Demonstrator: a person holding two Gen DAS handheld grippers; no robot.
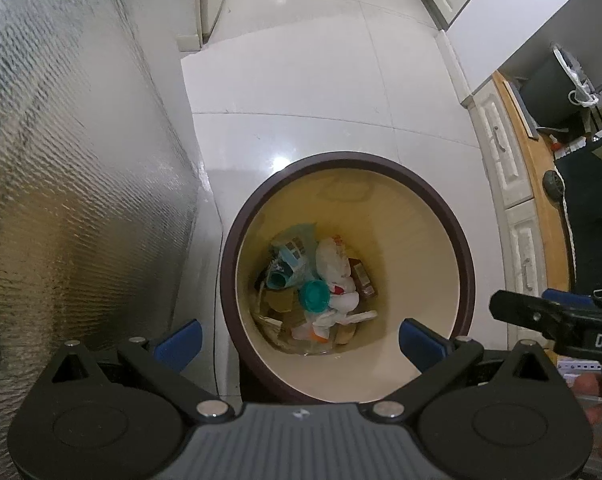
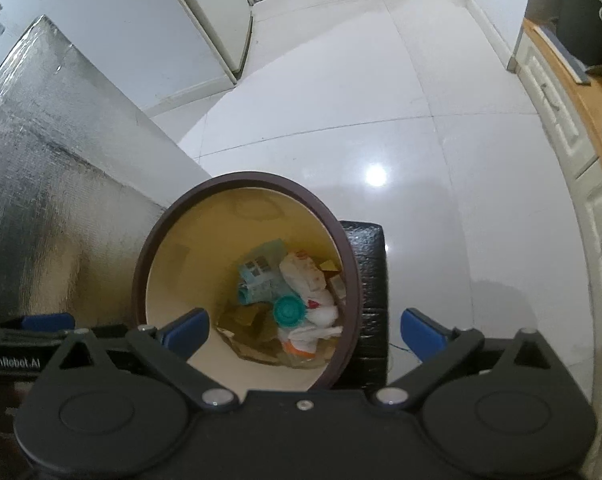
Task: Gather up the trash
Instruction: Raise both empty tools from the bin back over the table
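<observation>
Both tongs, left [image 1: 300,338] and right [image 2: 304,332], gape empty above the bin [image 1: 467,264]; reaching for remaining trash risks clipping its rim, toppling it.

A silver quilted foil panel [image 1: 61,168] is standing at the left on the glossy white tile floor [image 1: 321,80], which is reflecting a ceiling light. White cabinet drawers [image 1: 505,160] with handles are running along the right under a wooden countertop [image 1: 541,168]. A black foam block [image 2: 371,300] is sitting on the floor.
</observation>
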